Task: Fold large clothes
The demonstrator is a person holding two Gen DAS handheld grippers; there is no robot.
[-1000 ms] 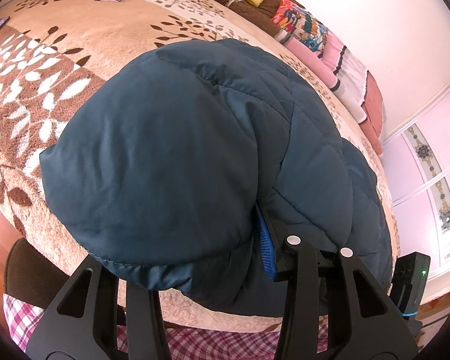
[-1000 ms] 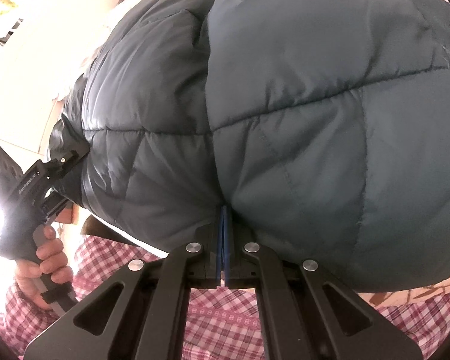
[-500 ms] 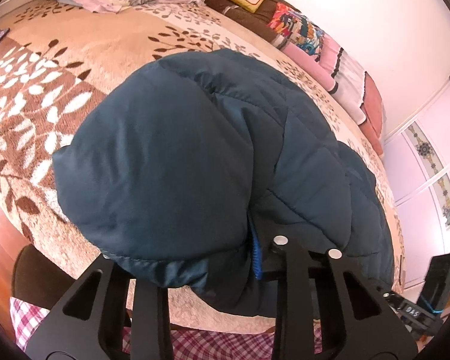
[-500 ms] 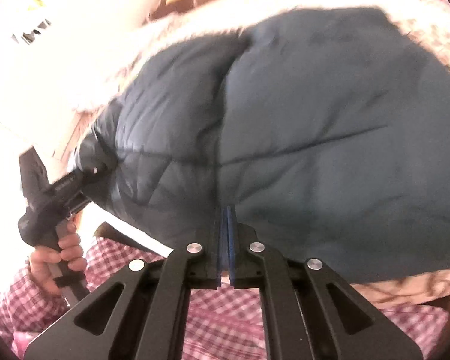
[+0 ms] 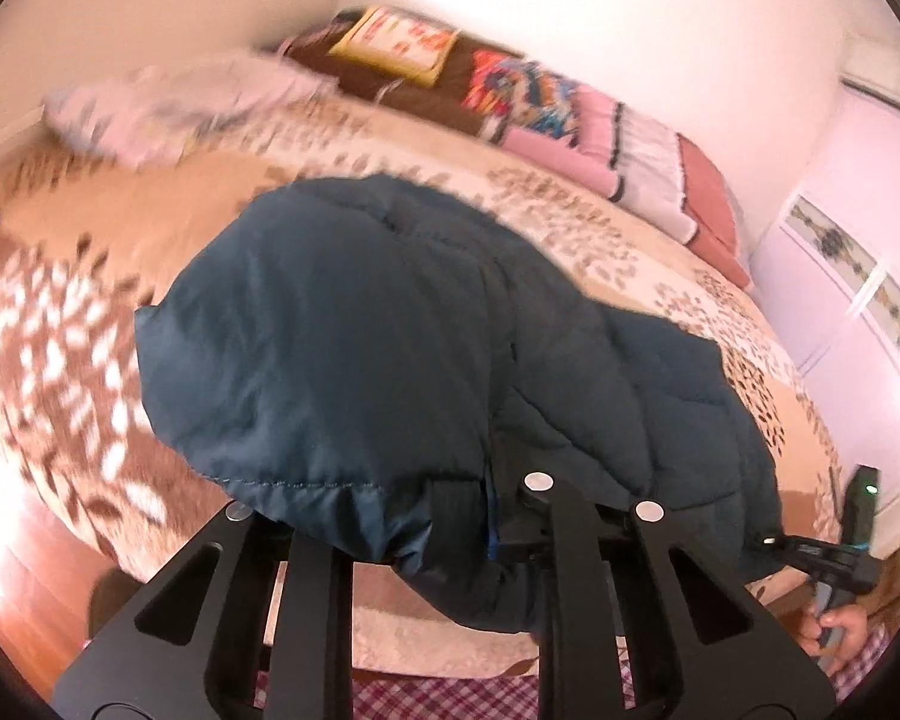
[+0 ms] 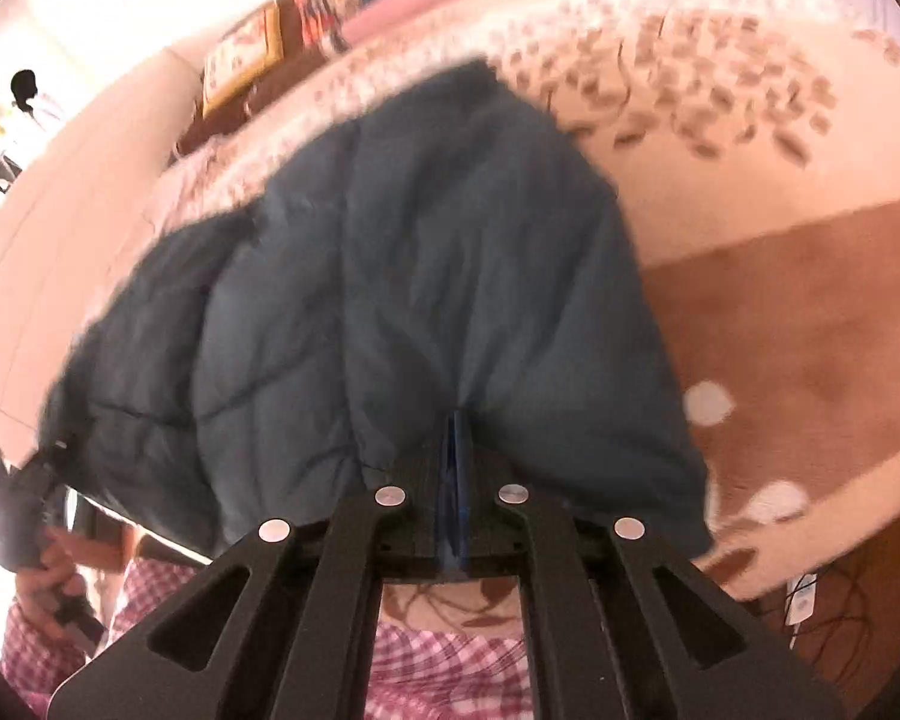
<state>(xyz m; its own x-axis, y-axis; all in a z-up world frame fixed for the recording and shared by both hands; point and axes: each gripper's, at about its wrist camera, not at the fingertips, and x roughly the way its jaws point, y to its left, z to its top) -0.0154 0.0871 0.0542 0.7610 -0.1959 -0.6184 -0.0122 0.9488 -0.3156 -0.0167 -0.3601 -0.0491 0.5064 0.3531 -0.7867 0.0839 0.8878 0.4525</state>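
Two hand-held grippers, left (image 5: 450,516) closing, right (image 6: 453,468) clamped, on jacket (image 5: 390,360) hem

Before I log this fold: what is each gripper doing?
Left gripper: closing, jacket between its jaws.
Right gripper: shut on the jacket.

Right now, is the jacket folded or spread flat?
Folded: the jacket lies doubled in a compact bundle on the bed, its hem edge lapped over quilted layers.
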